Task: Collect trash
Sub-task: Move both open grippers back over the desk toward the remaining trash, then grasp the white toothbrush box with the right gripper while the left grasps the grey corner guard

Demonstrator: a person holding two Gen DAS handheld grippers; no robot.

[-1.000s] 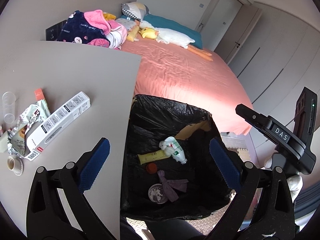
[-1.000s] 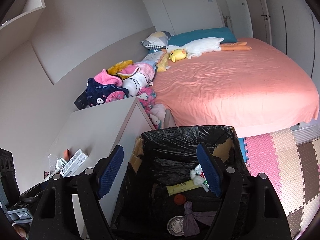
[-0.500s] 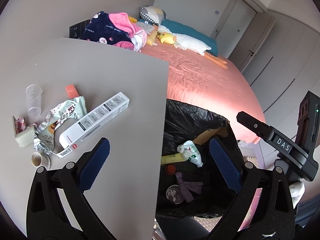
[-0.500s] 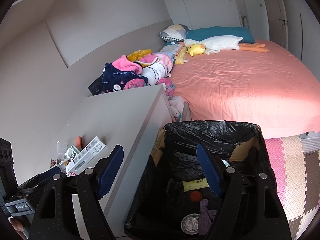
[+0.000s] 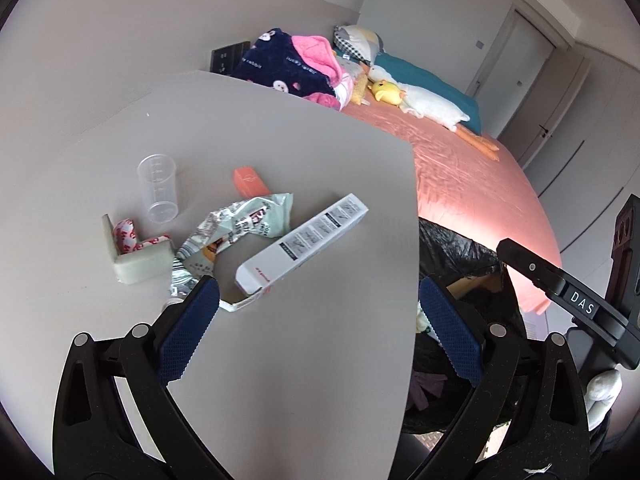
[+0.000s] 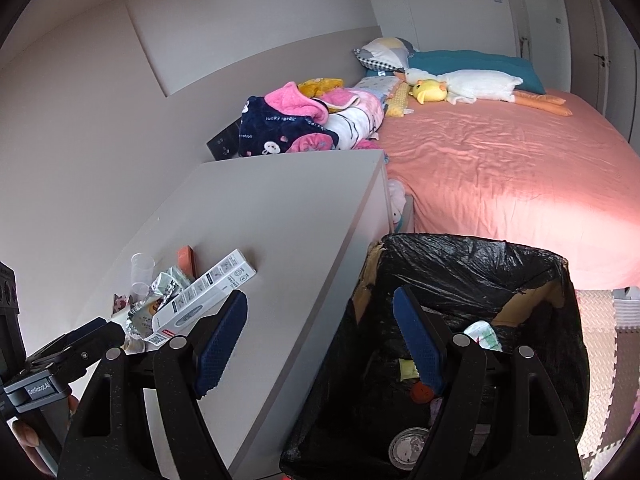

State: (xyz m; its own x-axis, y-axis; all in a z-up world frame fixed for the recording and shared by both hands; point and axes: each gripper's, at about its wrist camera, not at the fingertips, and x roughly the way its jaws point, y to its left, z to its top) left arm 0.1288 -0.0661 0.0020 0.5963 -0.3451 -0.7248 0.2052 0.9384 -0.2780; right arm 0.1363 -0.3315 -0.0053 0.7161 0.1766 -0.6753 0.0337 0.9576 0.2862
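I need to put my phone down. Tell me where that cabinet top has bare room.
The cabinet top is bare along its far half, toward the clothes pile, and along the edge beside the trash bin. Its wall-side near corner is crowded: measuring cup, crumpled wrapper, long white box.

Soft daylight filled the room, even and fairly bright, with no harsh glare. The strongest light fell on the bed (image 6: pixel 500 168), where a paler, washed-out patch showed along its right side near the edge in both views. The counter (image 5: pixel 280 160) was evenly lit, and the clear cup (image 5: pixel 157 188) and long white box (image 5: pixel 304 244) cast only faint shadows. The inside of the bin (image 6: pixel 460 264) stayed dark, its black liner giving small glints. Both pictures bowed strongly at the edges and darkened to black corners. Focus was sharp at the centre, slightly softer toward the rim.
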